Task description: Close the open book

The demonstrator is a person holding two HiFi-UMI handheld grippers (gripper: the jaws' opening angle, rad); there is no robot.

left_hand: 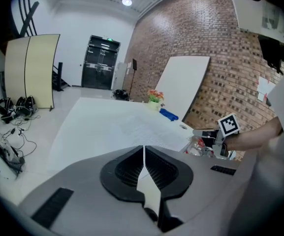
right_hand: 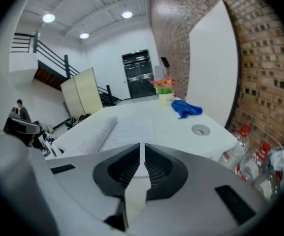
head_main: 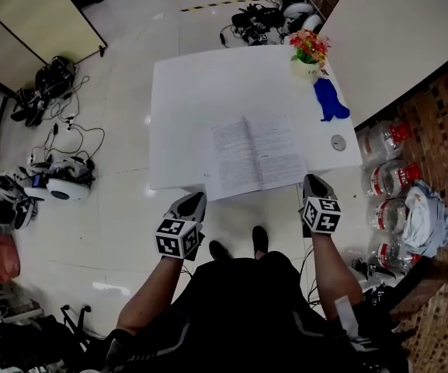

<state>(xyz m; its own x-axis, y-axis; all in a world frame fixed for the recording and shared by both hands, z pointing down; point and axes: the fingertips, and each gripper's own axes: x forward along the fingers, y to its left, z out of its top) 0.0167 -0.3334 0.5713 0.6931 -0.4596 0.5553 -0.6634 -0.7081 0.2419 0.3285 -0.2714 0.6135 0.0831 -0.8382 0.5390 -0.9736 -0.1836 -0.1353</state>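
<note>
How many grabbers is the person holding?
2. The left gripper is by the book's near left corner, the right gripper by its near right corner, both at the table's near edge. None looks hidden.

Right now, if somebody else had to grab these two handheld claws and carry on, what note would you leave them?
Left gripper: jaws shut, empty, just off the near left corner of the book.
Right gripper: jaws shut, empty, by its near right corner.
The book lies open, pages up, at the near edge of the white table, between the two grippers.
Done: nothing yet; the book is not closed.
Left: fold one half over the other to close it.
</note>
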